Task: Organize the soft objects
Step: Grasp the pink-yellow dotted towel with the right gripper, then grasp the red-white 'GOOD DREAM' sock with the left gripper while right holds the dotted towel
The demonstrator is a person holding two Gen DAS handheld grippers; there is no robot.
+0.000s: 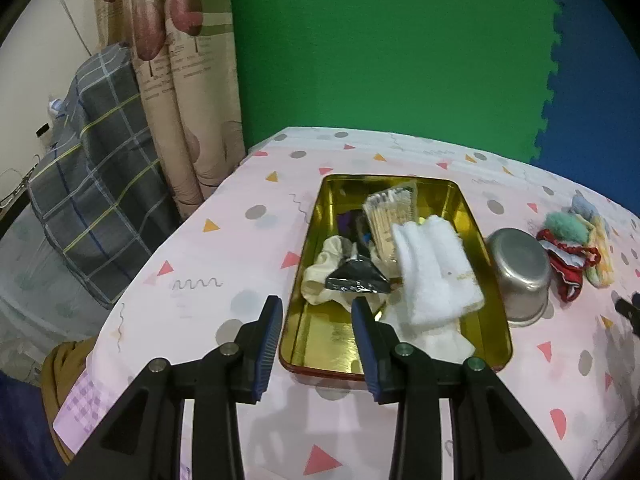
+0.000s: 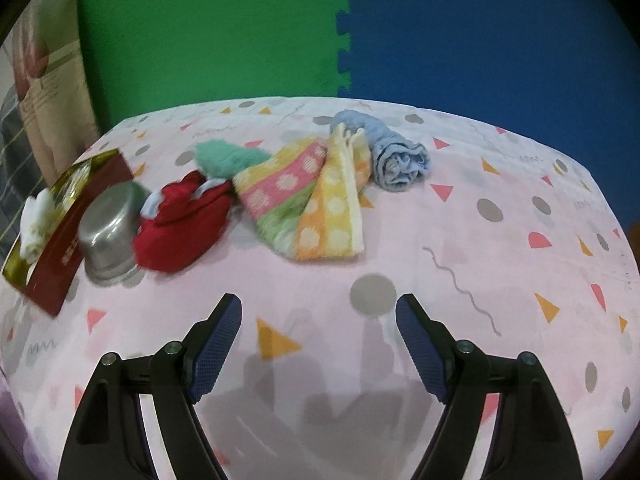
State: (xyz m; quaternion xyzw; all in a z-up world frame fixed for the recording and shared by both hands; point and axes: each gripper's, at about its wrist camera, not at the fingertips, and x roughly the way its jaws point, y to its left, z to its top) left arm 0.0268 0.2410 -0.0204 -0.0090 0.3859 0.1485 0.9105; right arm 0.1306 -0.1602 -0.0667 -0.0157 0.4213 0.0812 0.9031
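A gold tin tray (image 1: 320, 344) lies on the pink tablecloth and holds a white towel (image 1: 434, 270), a cream cloth (image 1: 324, 276), a black foil packet (image 1: 356, 278) and a bag of cotton swabs (image 1: 394, 210). My left gripper (image 1: 316, 312) is open and empty, over the tray's near left rim. In the right wrist view a red cloth (image 2: 180, 220), a teal cloth (image 2: 226, 158), a striped dotted towel (image 2: 308, 196) and a rolled light blue towel (image 2: 394, 156) lie in a row. My right gripper (image 2: 318, 316) is open and empty, in front of them.
An upturned steel bowl (image 1: 520, 276) stands between the tray and the red cloth; it also shows in the right wrist view (image 2: 110, 232). Green and blue foam mats (image 2: 344, 32) back the table. A curtain (image 1: 176, 92) and a plaid cloth (image 1: 92, 184) are beyond the left edge.
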